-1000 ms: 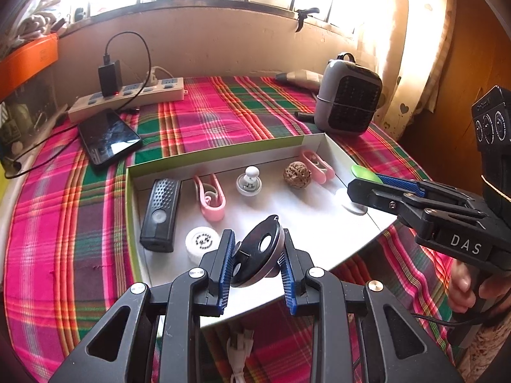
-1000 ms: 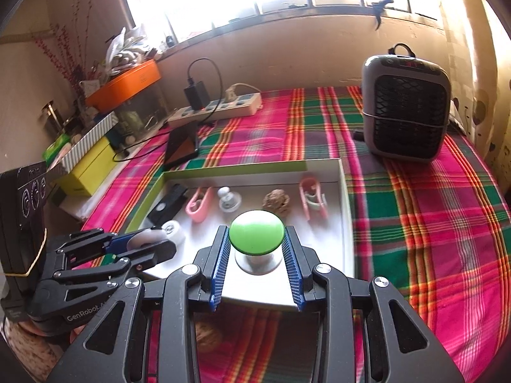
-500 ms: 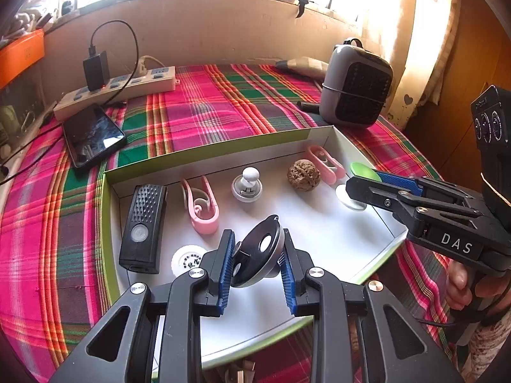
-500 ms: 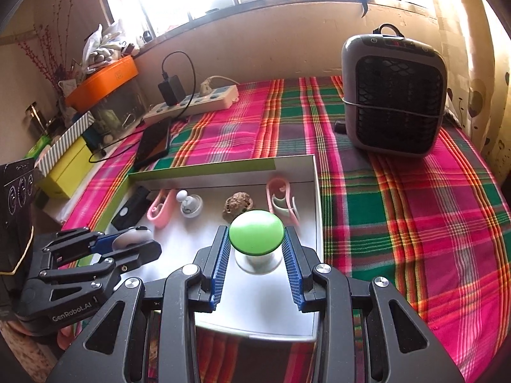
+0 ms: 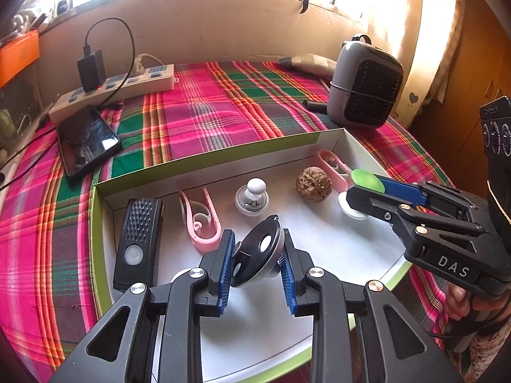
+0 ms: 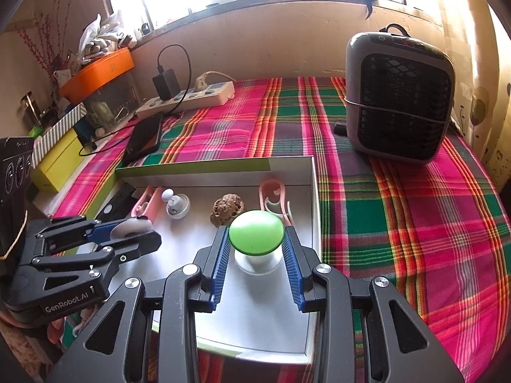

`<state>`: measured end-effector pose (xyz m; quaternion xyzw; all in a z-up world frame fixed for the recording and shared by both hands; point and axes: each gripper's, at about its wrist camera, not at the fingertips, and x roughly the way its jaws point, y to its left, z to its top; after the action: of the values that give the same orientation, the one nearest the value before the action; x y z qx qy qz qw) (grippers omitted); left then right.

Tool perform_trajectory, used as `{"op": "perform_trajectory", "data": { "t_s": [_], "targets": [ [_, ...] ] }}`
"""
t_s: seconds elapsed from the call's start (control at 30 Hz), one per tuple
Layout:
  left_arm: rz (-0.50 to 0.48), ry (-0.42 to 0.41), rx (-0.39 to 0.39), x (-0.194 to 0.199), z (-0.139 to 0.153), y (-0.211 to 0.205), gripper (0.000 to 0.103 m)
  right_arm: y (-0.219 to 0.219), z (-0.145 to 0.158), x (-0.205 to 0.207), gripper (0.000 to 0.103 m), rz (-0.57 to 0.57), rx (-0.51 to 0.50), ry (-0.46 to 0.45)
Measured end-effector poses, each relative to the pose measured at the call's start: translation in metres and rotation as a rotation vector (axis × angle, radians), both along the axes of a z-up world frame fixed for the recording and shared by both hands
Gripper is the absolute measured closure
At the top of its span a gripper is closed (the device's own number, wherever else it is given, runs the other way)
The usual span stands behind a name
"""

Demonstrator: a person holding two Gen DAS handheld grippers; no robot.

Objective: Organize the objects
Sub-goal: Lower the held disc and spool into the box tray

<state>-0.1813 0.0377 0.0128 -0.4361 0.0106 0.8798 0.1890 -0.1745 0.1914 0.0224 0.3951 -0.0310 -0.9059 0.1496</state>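
Note:
A shallow white box with green sides [image 5: 204, 159] [image 6: 314, 198] lies on the plaid cloth. My left gripper [image 5: 257, 255] is shut on a black-and-silver round disc [image 5: 260, 250], held tilted over the box's near part. My right gripper [image 6: 257, 249] is shut on a green-topped button with a white base [image 6: 256, 232] [image 5: 367, 180], over the box's right side. Inside the box lie a black remote [image 5: 139, 239], two pink clips [image 5: 201, 220] [image 5: 333, 167], a white knob [image 5: 254, 196] [image 6: 175, 204] and a walnut [image 5: 313, 184] [image 6: 227, 212].
A grey heater [image 5: 365, 87] [image 6: 399, 95] stands behind the box on the right. A power strip with a charger [image 5: 111, 91] [image 6: 188, 99] and a phone [image 5: 86, 140] [image 6: 145, 137] lie at the back left. Boxes and clutter [image 6: 64, 156] line the left edge.
Both grippers have moved forward and a little down over the box, each keeping its object. The box's contents have not moved.

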Motion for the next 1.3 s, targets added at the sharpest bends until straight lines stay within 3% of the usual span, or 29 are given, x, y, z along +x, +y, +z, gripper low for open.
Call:
{"op": "perform_trajectory", "data": {
  "t_s": [1.3],
  "targets": [
    [0.007,0.019,-0.051,-0.019,-0.008,0.010,0.078,-0.009,-0.003,-0.001,0.068,0.022,0.043,0.037]
  ]
}}
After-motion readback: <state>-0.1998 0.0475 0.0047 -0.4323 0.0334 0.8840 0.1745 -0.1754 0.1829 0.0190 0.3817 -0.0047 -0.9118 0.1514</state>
